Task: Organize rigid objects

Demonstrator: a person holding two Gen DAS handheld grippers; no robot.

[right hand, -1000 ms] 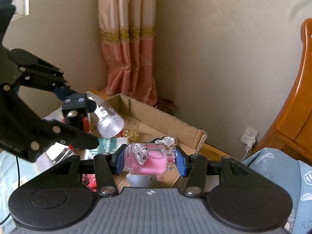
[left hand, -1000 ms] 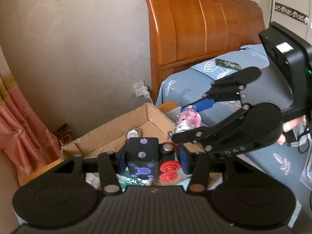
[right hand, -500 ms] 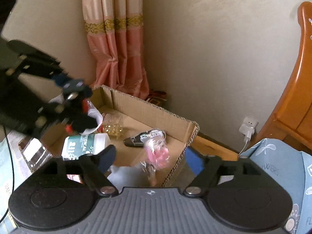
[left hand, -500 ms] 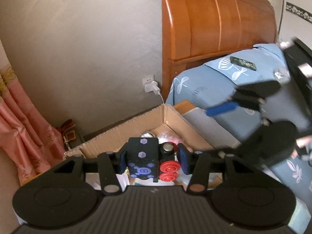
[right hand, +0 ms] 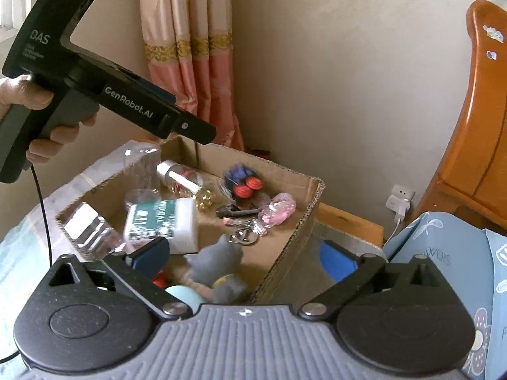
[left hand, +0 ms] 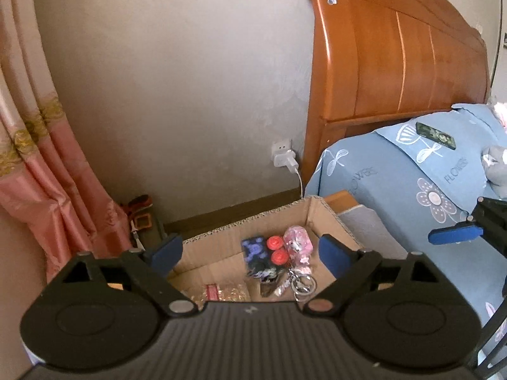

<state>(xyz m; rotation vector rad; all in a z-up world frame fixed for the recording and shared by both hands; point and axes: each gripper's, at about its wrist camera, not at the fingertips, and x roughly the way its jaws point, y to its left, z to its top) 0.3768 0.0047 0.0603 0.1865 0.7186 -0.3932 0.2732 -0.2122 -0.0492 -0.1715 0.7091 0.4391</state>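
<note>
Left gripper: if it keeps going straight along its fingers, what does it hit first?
Probably the black cube toy with red buttons lying in the cardboard box, beside the pink keychain bottle. The left gripper is empty, its jaws opening. Depth is unclear.

Grey toy blurred; right tongs cut off by edge.

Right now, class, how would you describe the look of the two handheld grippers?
Each gripper has black linkage arms, blue fingertip pads and a ribbed grey base. In the right wrist view, the left gripper is a black pistol-grip body marked "DAS" and "GenRobot.AI", trailing a thin black cable.
</note>
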